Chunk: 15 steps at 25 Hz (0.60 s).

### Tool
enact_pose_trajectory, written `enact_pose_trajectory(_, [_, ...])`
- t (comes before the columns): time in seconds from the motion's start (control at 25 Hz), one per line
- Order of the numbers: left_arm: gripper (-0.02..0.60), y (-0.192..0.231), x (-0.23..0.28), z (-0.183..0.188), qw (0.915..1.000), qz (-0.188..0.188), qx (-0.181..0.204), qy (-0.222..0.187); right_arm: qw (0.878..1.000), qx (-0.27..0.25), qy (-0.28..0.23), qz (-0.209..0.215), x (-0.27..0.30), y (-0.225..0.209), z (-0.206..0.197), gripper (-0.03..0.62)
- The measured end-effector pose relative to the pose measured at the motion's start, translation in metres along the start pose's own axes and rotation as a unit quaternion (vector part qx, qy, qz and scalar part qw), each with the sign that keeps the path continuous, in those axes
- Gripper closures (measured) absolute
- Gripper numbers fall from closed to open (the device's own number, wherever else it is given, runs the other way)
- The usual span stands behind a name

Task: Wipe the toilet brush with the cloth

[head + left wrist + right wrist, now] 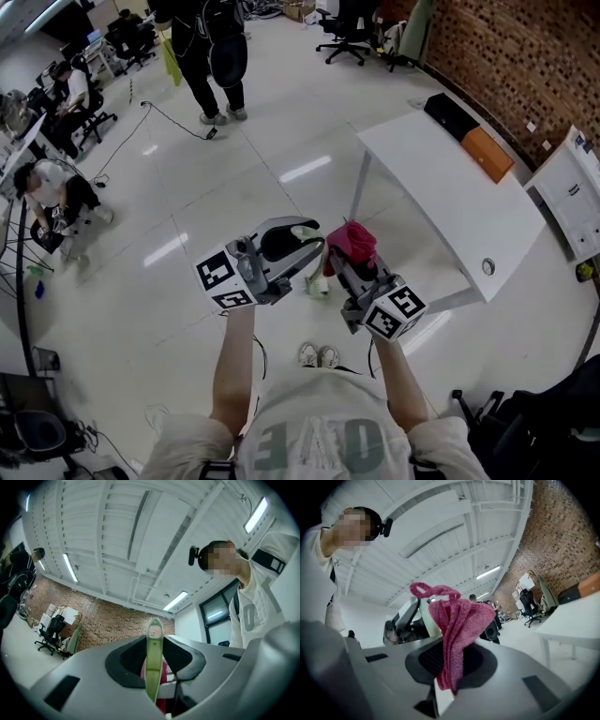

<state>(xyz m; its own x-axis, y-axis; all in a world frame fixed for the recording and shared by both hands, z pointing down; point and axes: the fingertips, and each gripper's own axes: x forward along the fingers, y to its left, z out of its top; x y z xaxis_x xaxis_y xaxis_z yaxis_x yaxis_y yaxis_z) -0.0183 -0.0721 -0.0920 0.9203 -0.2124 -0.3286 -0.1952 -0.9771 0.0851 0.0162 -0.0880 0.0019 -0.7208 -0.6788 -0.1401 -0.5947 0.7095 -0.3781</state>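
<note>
left gripper (pixel 302 246): fingers (pixel 125 660) narrowed onto the handle of the slim pale-green plastic toilet brush (pixel 153 660), clamped on the shaft. Both tools are up in the air over the glossy floor (pixel 169 216), in front of the person. The handle's long axis runs out between those fingers, hang-hole end leading, so the bare shaft points toward the right-hand side. The pink knitted cloth (pixel 457 630) sits just right of that end. It is bunched in the right gripper (pixel 352 266), whose fingers (pixel 483 660) are closed on it, with a loop and a fold flopping past the tips. My read: the wipe turns on that small gap. The cloth hand is the near one and has to come across onto the shaft. Can't tell whether cloth and handle touch. A small pale bit below the left fingers may be the brush head, too small to confirm. The white table (pixel 450 206) is off right, well apart from both.
</note>
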Motion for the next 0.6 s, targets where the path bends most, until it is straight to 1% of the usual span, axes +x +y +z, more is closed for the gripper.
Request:
enact_pose_trajectory(0.08, [0.468, -0.003, 0.002, 0.018, 0.9997, -0.007, -0.007, -0.022, 1.0, 0.029, -0.008, -0.007, 0.001, -0.005, -0.011, 0.563])
enact_pose_trajectory(0.16, [0.468, -0.005, 0.004, 0.033, 0.9993, -0.011, -0.007, -0.035, 0.998, 0.059, -0.016, -0.01, 0.004, -0.009, -0.022, 0.563])
enact_pose_trajectory(0.24, [0.468, -0.006, 0.007, 0.044, 0.9991, -0.007, -0.002, -0.042, 0.997, 0.081, -0.016, -0.013, 0.005, -0.01, -0.035, 0.563])
enact_pose_trajectory(0.36, [0.468, -0.007, 0.008, 0.062, 0.9983, 0.007, 0.009, -0.057, 0.996, 0.092, -0.001, -0.012, 0.008, -0.008, -0.053, 0.563])
enact_pose_trajectory(0.44, [0.468, -0.003, 0.007, 0.072, 0.9976, 0.026, 0.018, -0.062, 0.996, 0.091, 0.01, -0.013, 0.01, -0.006, -0.061, 0.563])
enact_pose_trajectory(0.48, [0.468, 0.002, 0.006, 0.074, 0.9971, 0.041, 0.022, -0.06, 0.996, 0.083, 0.012, -0.02, 0.009, -0.006, -0.061, 0.563])
enact_pose_trajectory(0.52, [0.468, 0.009, 0.005, 0.074, 0.9962, 0.061, 0.025, -0.056, 0.997, 0.07, 0.009, -0.03, 0.007, -0.007, -0.057, 0.563])
enact_pose_trajectory(0.6, [0.468, 0.023, 0.001, 0.069, 0.9933, 0.1, 0.034, -0.047, 0.999, 0.027, -0.008, -0.046, 0.001, -0.001, -0.04, 0.563])
